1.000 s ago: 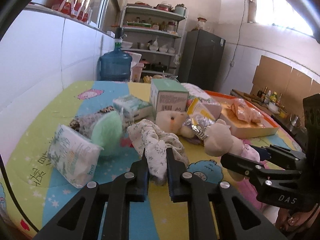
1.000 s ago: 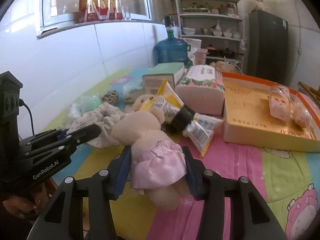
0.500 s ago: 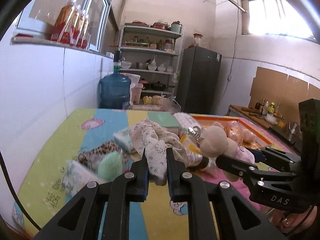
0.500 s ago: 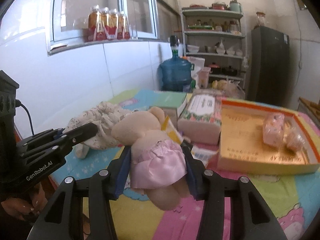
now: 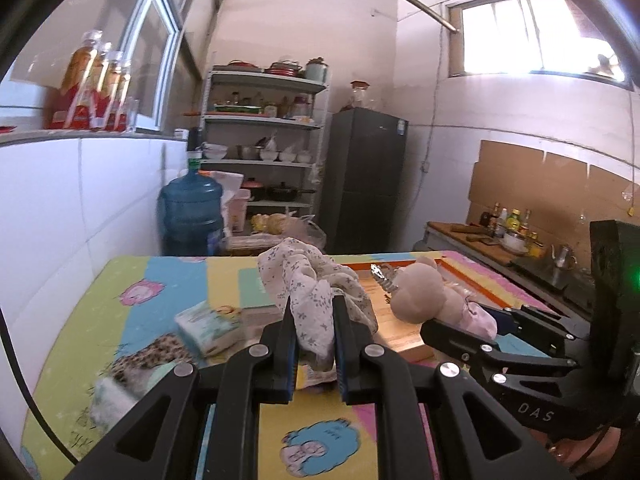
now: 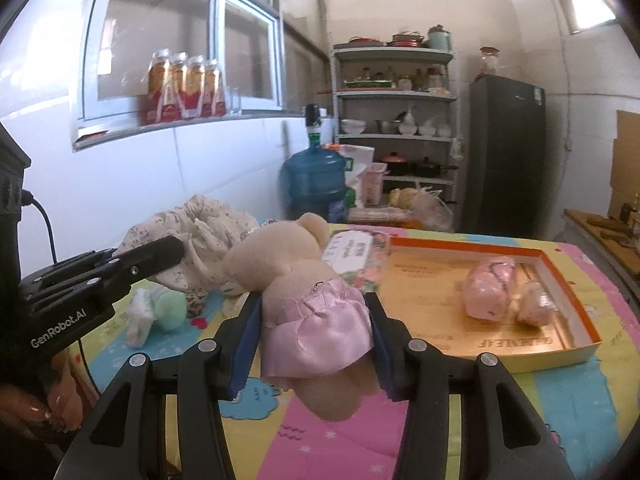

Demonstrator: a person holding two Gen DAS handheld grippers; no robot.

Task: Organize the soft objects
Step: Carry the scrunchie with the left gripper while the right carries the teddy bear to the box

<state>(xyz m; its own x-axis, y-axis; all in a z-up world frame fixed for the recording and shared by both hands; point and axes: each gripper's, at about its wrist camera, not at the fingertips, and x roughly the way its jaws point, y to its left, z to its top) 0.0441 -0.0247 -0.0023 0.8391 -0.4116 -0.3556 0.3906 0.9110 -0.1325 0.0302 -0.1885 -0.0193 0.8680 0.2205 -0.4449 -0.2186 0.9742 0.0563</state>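
Note:
My left gripper (image 5: 314,312) is shut on a cream floral cloth (image 5: 310,284), held up above the table. The same cloth (image 6: 200,240) shows at the left of the right wrist view, pinched by the left gripper (image 6: 176,250). My right gripper (image 6: 314,312) is shut on a beige teddy bear in a pink satin skirt (image 6: 308,300), lifted off the table. In the left wrist view the bear (image 5: 424,294) hangs at the right, in the right gripper's fingers (image 5: 460,332). An orange-rimmed cardboard box (image 6: 552,264) with two pink wrapped bundles (image 6: 490,290) lies beyond the bear.
On the colourful table cover (image 5: 168,276) lie tissue packs (image 5: 208,326), a leopard-print item (image 5: 148,360), a mint-green soft thing (image 6: 170,308) and a floral tissue box (image 6: 356,258). A blue water jug (image 5: 192,212), shelves (image 5: 264,152) and a dark fridge (image 5: 366,184) stand behind the table.
Both grippers have risen with their loads: the cloth and the bear have come up off the table, and the table items now lie lower in both views.

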